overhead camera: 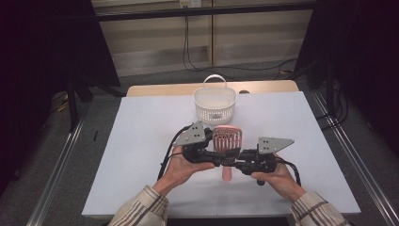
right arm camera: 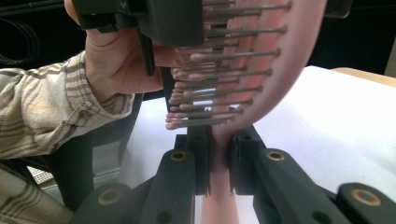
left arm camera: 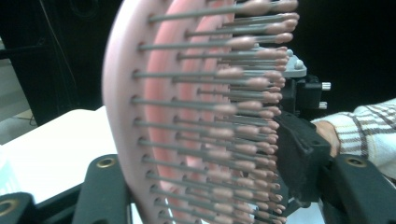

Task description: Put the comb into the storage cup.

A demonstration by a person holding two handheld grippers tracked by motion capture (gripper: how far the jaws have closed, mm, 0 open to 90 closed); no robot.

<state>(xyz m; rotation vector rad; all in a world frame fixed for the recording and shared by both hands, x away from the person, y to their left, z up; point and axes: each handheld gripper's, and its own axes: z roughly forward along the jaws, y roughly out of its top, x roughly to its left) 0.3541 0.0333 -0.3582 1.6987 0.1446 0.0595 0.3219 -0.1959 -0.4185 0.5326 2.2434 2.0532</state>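
A pink hairbrush (overhead camera: 227,139) with metal bristles is held above the white table (overhead camera: 141,141), head toward the far side and handle toward the person. My left gripper (overhead camera: 220,157) comes in from the left and is shut across the brush head. In the left gripper view, one jaw of the left gripper (left arm camera: 205,177) lies against the pink back (left arm camera: 126,93) and the other against the bristle tips. My right gripper (overhead camera: 234,163) is shut on the brush's neck. In the right gripper view, both pads of the right gripper (right arm camera: 217,158) squeeze the pink stem below the head (right arm camera: 289,70).
A white plastic basket (overhead camera: 215,101) with a loop handle stands on the table just beyond the brush. The person's hands and plaid sleeves (overhead camera: 141,207) come in from the near edge. Metal rails run along both sides of the table.
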